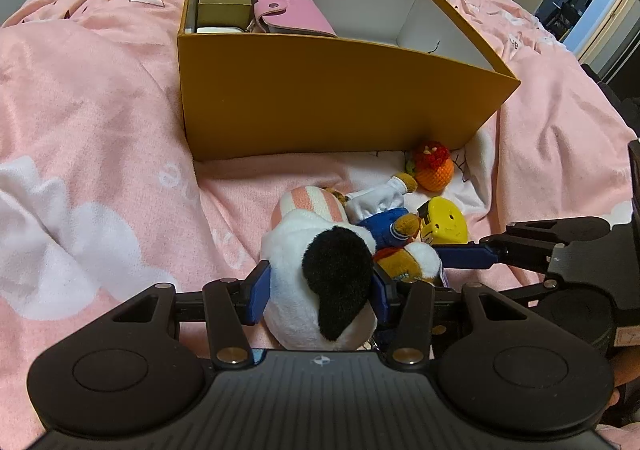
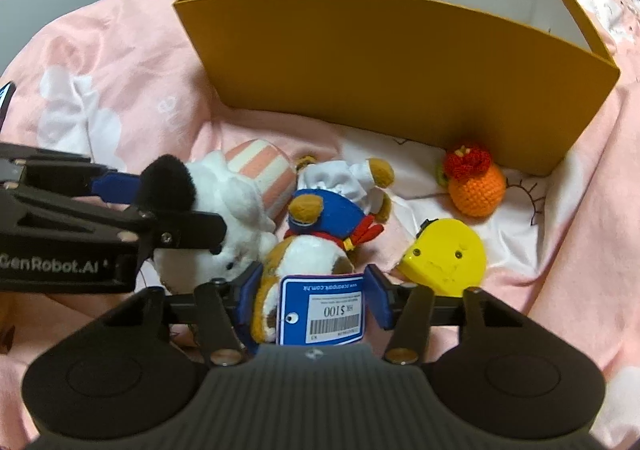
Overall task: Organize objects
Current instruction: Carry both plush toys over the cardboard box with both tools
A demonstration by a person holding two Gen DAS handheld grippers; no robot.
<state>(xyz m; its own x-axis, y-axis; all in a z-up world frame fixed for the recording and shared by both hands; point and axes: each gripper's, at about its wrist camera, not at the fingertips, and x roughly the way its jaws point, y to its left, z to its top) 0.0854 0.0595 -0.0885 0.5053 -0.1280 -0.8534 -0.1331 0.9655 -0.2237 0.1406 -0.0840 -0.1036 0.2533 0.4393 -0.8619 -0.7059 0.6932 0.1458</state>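
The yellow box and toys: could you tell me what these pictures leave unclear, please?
- Yellow box floor: its front wall hides it in both views.
- Sailor plush face: the price tag covers it, right wrist view.
- Tag's small print: too small.

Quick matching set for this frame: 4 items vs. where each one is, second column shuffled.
Items:
1. white plush with black ear
2. brown plush in blue outfit
3. pink wallet
4. crocheted orange

Places:
A. inside the yellow box, beside a small olive box
B. on the bedding, by the box's outer wall
C. between the left gripper's fingers
D. between the right gripper's fingers, price tag toward the camera

Pairs: 1-C, 2-D, 3-A, 4-B
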